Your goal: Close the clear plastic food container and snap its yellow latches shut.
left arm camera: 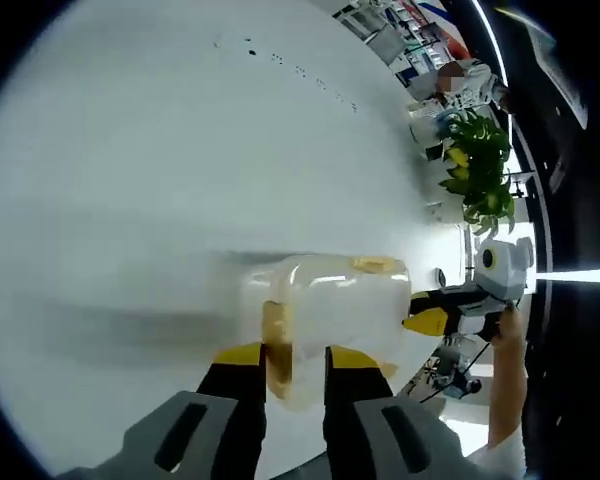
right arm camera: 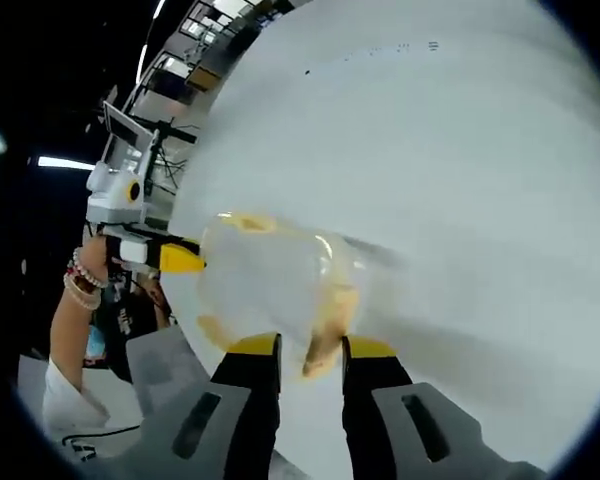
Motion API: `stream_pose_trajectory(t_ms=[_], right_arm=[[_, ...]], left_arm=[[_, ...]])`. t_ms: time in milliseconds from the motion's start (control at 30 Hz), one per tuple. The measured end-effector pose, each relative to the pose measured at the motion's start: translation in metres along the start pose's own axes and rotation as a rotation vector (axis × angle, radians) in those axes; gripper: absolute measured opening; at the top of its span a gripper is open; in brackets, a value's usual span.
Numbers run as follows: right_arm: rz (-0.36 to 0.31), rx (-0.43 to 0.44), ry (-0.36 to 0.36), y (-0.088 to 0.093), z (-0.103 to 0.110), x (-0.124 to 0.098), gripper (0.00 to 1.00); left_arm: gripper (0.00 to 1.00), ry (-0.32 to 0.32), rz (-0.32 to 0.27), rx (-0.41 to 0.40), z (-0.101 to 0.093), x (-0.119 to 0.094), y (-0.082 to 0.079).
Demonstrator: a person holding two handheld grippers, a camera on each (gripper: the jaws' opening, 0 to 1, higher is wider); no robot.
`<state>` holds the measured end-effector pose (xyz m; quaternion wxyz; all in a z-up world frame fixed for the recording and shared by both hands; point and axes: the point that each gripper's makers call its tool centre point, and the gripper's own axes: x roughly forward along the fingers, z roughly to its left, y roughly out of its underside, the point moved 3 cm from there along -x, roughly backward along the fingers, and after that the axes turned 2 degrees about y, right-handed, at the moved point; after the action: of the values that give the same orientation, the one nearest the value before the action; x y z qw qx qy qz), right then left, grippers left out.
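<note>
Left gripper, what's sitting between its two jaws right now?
In the left gripper view, the left gripper has the near edge of the clear container between its jaws, by a blurred yellow latch.

White table (left arm camera: 180,150) spans both views; a green potted plant (left arm camera: 477,165) stands beyond its edge

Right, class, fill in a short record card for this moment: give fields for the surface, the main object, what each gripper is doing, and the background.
surface: white table
main object: clear plastic food container with yellow latches, blurred
left gripper: jaws set either side of the container's near end, where a yellow latch sits
right gripper: jaws set either side of the container's opposite end
grip state: cannot tell whether either pair of jaws presses the container
latches: cannot tell if snapped shut
background: green plant past the table edge
</note>
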<state>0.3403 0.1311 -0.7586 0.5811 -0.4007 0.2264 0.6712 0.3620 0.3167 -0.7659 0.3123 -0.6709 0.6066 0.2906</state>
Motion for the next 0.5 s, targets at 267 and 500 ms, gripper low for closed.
stream_pose_trajectory(t_ms=[267, 500], right_arm=[[-0.002, 0.003, -0.009, -0.0012, -0.0018, -0.0004, 0.18], [-0.021, 0.029, -0.046, -0.0019, -0.0046, 0.0001, 0.16]], left_arm=[[0.14, 0.007, 0.004, 0.020, -0.0011, 0.0015, 0.0006], [0.14, 0.015, -0.007, 0.009, 0.0004, 0.0009, 0.0022]])
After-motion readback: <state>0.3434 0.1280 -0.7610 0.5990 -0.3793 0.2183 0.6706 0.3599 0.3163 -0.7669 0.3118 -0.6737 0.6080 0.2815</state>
